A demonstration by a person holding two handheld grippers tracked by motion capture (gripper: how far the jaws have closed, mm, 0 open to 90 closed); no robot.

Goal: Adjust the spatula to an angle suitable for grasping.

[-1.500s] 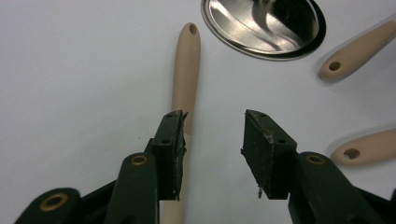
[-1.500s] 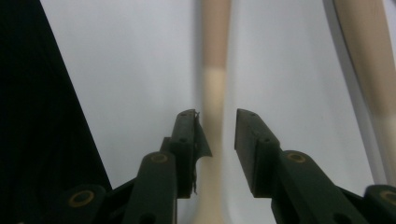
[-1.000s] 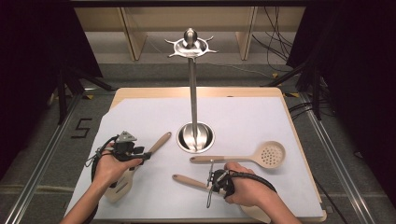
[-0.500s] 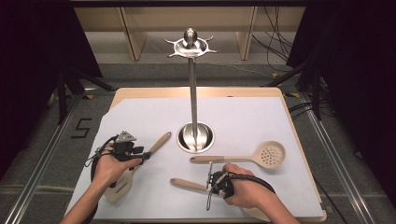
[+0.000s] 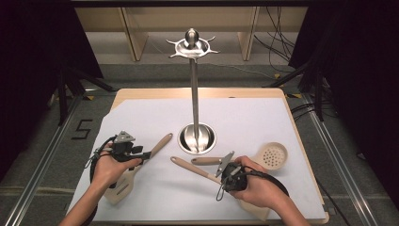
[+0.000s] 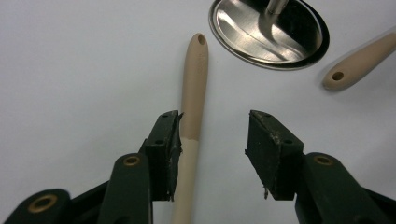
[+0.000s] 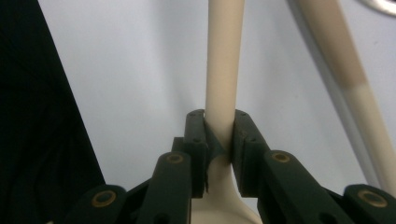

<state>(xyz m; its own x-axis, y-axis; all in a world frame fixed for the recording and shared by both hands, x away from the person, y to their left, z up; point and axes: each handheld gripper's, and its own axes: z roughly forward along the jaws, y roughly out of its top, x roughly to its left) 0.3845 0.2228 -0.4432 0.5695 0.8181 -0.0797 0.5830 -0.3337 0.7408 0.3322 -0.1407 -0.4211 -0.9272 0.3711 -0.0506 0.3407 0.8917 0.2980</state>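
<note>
Since the earlier frame, our right gripper [image 5: 225,170] has closed on a spoon handle [image 5: 194,168], tilting it upward near the utensil stand [image 5: 196,139]. Left gripper view: jaws wide, a spatula handle [image 6: 192,93] against one pad. Right gripper view: pads clamp the stiff, light, smooth spoon handle [image 7: 224,70] above its bowl.

Both forearms enter bare from the lower edge of the high view, no sleeves visible. Left gripper [image 5: 126,149]: black body, grey three-cornered plate on top, black cable looped beside the wrist. Right gripper [image 5: 227,169]: black, grey plate, looped black cable. Fingers [image 6: 163,144] are black, angular, with brass-coloured pivot rivets and small screw holes.
</note>
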